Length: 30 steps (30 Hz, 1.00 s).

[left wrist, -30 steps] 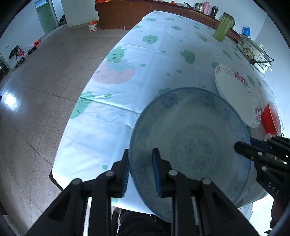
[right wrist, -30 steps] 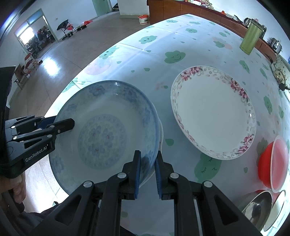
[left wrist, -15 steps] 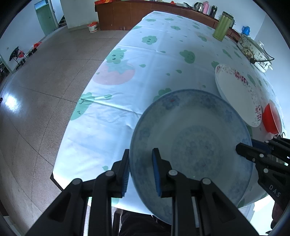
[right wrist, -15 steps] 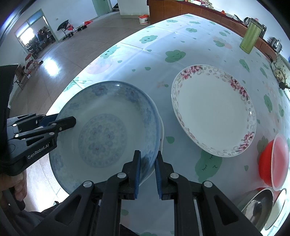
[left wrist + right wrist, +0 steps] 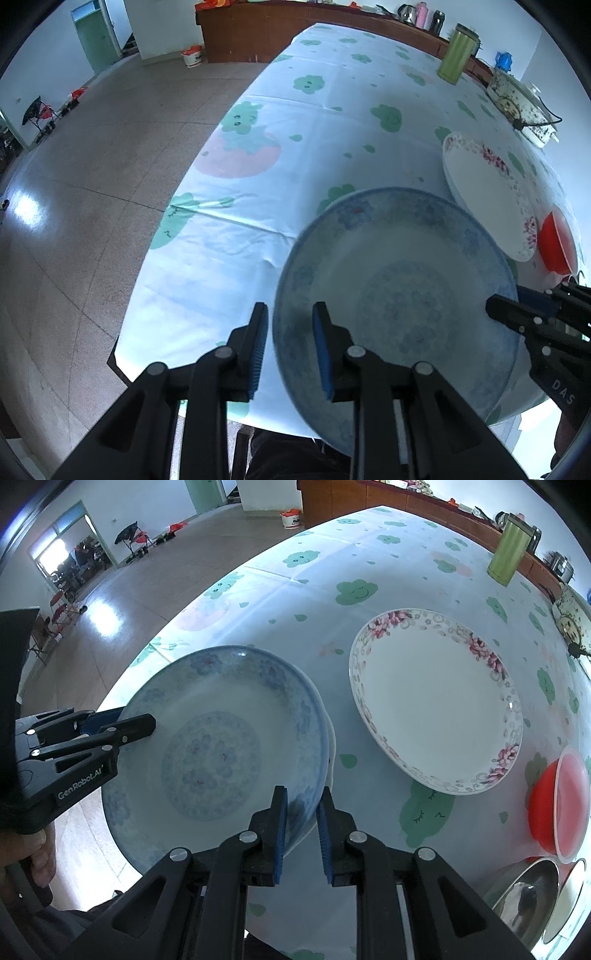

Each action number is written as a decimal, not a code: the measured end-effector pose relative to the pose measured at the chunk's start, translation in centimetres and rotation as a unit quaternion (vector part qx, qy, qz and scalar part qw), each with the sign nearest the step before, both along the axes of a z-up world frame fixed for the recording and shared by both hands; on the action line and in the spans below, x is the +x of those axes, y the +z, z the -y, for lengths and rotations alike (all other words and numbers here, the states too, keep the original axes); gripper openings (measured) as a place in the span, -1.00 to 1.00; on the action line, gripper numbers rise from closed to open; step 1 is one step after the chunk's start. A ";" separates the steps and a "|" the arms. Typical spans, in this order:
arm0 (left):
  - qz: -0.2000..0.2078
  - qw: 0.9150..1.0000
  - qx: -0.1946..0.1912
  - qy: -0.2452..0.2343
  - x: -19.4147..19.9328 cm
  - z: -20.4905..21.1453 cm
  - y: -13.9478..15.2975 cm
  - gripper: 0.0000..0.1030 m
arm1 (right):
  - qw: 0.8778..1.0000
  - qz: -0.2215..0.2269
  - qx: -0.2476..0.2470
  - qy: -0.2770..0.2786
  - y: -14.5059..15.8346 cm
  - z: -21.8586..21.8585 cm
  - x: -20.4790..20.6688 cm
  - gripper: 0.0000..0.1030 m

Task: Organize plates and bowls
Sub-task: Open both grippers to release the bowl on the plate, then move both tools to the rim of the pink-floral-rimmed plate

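Open tablecloth (image 5: 332,122) runs clear up the table's middle and along its left edge, so there is plenty of passing room there. Near the front edge the blue-patterned plate (image 5: 221,753) fills the space, with the left gripper (image 5: 290,343) straddling its left rim and the right gripper (image 5: 301,823) straddling its right rim, both opening, and a white rim (image 5: 331,746) peeking from underneath. Just to the right, a narrow strip of cloth, then the floral plate (image 5: 436,701) blocks the way. Tight by the right edge: red bowl (image 5: 554,805), steel bowls (image 5: 524,897) at the front right corner. Far end: green canister (image 5: 506,550) standing upright, and a floral appliance (image 5: 521,103) with its cord trailing across the cloth.
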<state>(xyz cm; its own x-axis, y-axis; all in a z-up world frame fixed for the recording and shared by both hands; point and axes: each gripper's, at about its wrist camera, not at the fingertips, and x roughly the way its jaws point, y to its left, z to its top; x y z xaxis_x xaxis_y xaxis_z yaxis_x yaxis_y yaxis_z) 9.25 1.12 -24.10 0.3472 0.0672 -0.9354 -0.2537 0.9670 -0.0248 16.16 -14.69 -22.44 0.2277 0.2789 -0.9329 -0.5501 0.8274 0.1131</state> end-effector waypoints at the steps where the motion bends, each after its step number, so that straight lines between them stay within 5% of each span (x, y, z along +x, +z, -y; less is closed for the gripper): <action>1: 0.002 1.000 0.001 0.000 0.0 0.0 0.1 -0.44 | 1.000 0.003 0.000 -0.002 0.1 0.1 0.0 -0.46; 5: 0.007 1.000 0.006 0.000 0.0 0.1 0.6 -0.23 | 0.999 0.037 0.026 0.001 2.0 0.3 -0.4 -0.16; 16: 0.017 1.000 0.010 -0.017 1.3 0.5 1.9 0.18 | 0.999 0.039 0.032 -0.002 2.6 0.1 0.1 -0.11; 30: 0.039 0.998 0.009 -0.051 2.7 1.1 3.3 0.30 | 0.998 0.039 0.033 -0.023 2.6 0.5 0.8 -0.10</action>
